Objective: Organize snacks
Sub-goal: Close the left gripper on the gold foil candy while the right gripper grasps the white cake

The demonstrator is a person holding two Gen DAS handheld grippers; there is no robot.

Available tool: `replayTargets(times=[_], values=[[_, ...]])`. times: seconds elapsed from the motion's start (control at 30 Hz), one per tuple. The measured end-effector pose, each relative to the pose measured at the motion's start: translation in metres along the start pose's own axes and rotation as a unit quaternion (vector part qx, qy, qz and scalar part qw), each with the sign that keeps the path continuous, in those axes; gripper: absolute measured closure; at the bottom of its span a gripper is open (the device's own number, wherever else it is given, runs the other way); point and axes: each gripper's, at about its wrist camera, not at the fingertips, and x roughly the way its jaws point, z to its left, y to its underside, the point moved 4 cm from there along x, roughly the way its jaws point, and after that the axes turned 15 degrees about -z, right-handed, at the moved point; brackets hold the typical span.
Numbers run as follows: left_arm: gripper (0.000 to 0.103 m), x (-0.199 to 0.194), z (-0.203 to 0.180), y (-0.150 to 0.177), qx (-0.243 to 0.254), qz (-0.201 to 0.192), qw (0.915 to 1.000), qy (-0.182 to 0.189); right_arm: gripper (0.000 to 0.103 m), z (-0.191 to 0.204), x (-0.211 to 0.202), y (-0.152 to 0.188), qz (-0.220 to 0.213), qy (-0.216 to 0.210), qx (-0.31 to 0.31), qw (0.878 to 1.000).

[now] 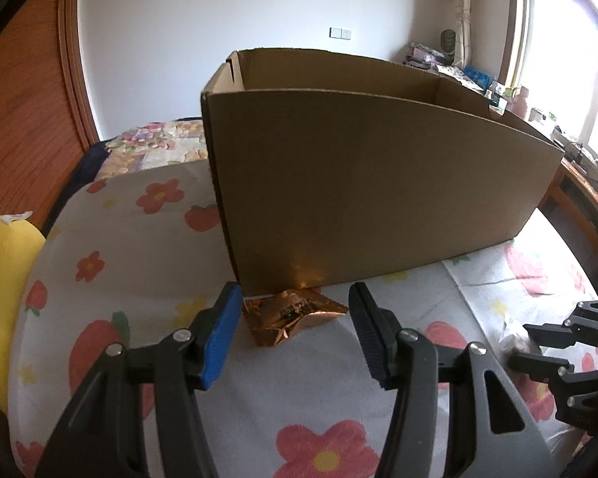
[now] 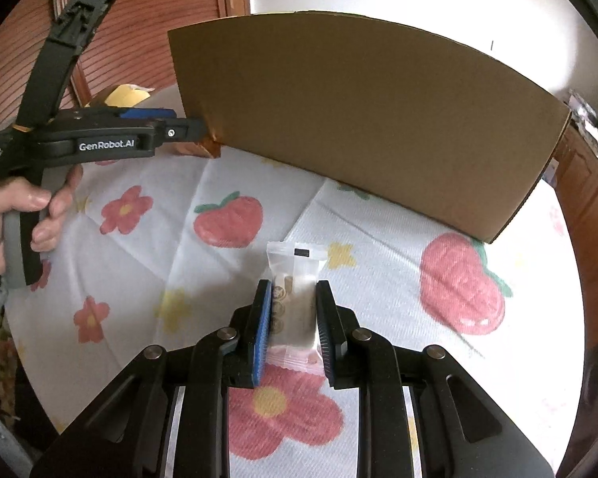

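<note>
Snacks — copper packet point(image 1: 295, 314) touching cardboard box point(image 1: 378, 183), bedsheet point(image 1: 139, 239) below.

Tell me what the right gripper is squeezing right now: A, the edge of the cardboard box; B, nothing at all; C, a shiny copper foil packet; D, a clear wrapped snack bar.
D: the right gripper has its pads pressed on both sides of a clear wrapped snack bar, while the copper foil packet lies by the cardboard box in front of the open left gripper.
</note>
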Motion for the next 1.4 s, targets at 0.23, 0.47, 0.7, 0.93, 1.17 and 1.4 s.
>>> replayTargets(times=[0.23,0.47,0.7,0.93,1.17,1.4], values=[[0.048,0.008,0.001,0.004,-0.003,0.020,0.9998,-0.005,0.083,0.001,0.000,0.000,-0.001,0.009,-0.011,1.000],[0.047,0.016,0.005,0.009,-0.010,0.043,0.9990,-0.001,0.083,0.001,0.000,0.000,-0.002,0.012,-0.013,1.000],[0.048,0.020,0.004,0.012,0.002,0.054,0.9985,-0.003,0.083,0.004,0.000,0.001,-0.003,0.018,-0.020,1.000],[0.060,0.010,0.000,0.012,0.009,0.035,0.9993,0.005,0.083,0.005,0.000,0.002,-0.004,0.022,-0.024,0.999],[0.077,0.004,-0.009,0.017,0.020,0.044,0.9987,0.018,0.083,0.006,0.000,0.002,-0.004,0.024,-0.026,0.999],[0.078,-0.019,-0.016,0.025,0.022,0.037,0.9987,0.025,0.083,0.005,0.000,0.001,-0.004,0.024,-0.026,0.999]])
